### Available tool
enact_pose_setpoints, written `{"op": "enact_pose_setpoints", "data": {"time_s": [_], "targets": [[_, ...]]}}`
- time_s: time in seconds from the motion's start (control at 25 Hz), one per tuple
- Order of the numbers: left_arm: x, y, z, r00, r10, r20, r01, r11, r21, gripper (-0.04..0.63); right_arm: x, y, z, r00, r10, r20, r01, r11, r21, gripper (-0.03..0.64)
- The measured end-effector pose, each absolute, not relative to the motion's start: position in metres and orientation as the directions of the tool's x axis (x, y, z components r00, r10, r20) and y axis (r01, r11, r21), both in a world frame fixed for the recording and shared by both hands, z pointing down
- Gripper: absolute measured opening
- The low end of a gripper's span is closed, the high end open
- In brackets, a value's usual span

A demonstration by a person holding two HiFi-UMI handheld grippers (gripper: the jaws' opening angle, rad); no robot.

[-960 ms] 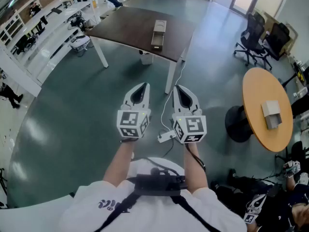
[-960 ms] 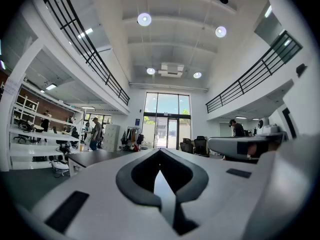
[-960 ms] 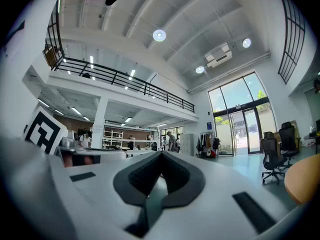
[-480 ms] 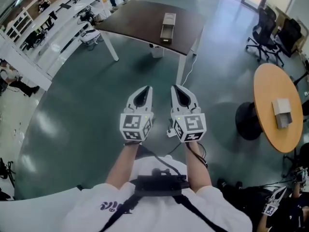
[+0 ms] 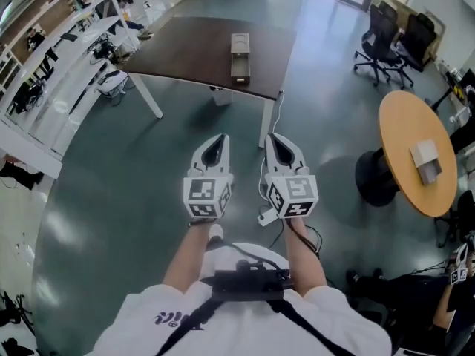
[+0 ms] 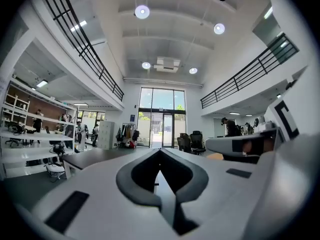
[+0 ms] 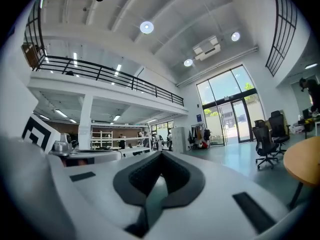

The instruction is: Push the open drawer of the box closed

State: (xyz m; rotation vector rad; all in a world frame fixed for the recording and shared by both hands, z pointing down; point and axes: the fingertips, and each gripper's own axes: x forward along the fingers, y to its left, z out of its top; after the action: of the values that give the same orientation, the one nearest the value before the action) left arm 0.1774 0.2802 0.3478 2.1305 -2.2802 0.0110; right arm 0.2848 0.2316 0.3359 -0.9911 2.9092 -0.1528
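One box: it lies lengthwise on the dark table far ahead of you, near that table's nearer right corner.
Drawer: pulled out of the box's near end, toward you, its inside dark; the head view shows nothing in it that can be made out.
Gap: both of your tools are well apart from the box, with open grey floor between you and the table's white legs.
Left gripper: held low in front of your chest, pointing forward. In the left gripper view its two jaws meet at the tips and there is nothing between them.
Right gripper: just beside the left one and level with it, pointing the same way. In the right gripper view its jaws are also pressed together and empty.
Marker cubes: one sits at the back of each tool, nearest your wrists.
Cable: it runs over the floor from the table's leg toward your feet and ends at a white plug block.
Round table: orange top, off to your right, with a small grey carton on it.
Chairs: black office chairs stand beyond the round table, at the far right.
Shelving: white racks line the left side of the hall.
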Motion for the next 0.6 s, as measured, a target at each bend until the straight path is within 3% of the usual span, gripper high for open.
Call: {"op": "enact_pose_setpoints", "data": {"time_s": [0.28, 0.6], "targets": [[0.094, 0.267, 0.333, 0.013, -1.000, 0.001, -1.000, -0.013, -0.013, 0.014, 0.215, 0.227, 0.320, -0.718, -0.694, -0.056, -0.684, 0.718, -0.126, 0.000], [0.040, 0.260, 0.348, 0.101, -0.995, 0.017, -0.994, -0.100, 0.051, 0.014, 0.159, 0.244, 0.340, -0.668, -0.744, 0.009, -0.741, 0.664, -0.102, -0.001]]}}
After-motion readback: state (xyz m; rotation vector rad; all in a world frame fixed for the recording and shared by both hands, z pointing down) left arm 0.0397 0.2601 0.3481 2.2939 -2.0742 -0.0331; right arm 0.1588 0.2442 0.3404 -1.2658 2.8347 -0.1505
